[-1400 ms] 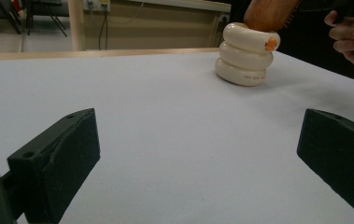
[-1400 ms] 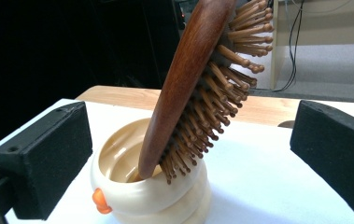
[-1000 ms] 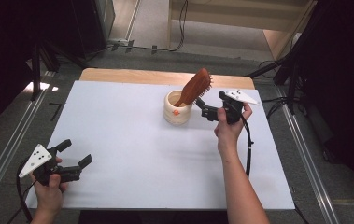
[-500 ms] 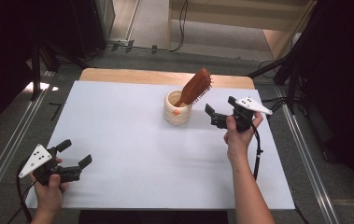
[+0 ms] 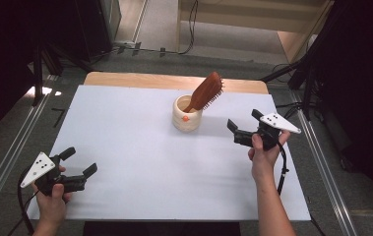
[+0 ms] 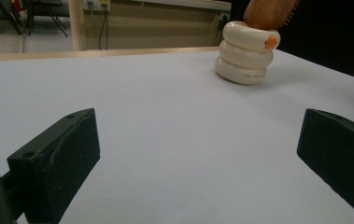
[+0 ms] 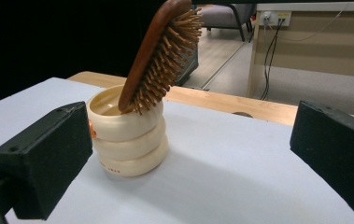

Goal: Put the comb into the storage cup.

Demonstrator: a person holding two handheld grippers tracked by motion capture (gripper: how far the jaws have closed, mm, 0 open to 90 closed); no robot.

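In the high view, a cream ribbed cup (image 5: 187,116) stands toward the far middle of the white-covered bench (image 5: 139,147), and a wooden hairbrush (image 5: 205,91) sits in it handle down, its head leaning up and to the right past the rim, bristles facing right. The right claw (image 5: 243,127) hangs to the right of the cup, apart from it, held in the person's right hand (image 5: 264,150), its jaws spread and gripping nothing. The left claw (image 5: 79,161) rests near the front left corner of the bench, well away from the cup, held in the left hand (image 5: 52,191), jaws likewise spread and empty. In the left gripper view, the two black jaws stand wide apart over bare white bench, with the cup (image 6: 247,52) far ahead at the upper right and a bit of the hairbrush (image 6: 268,13) showing above its rim. In the right gripper view, the jaws stand wide apart and hold nothing; the cup (image 7: 127,133) sits close ahead, just right of the left jaw, and the hairbrush (image 7: 158,53) leans out of it, tilted to the right with its wooden bristles facing right.
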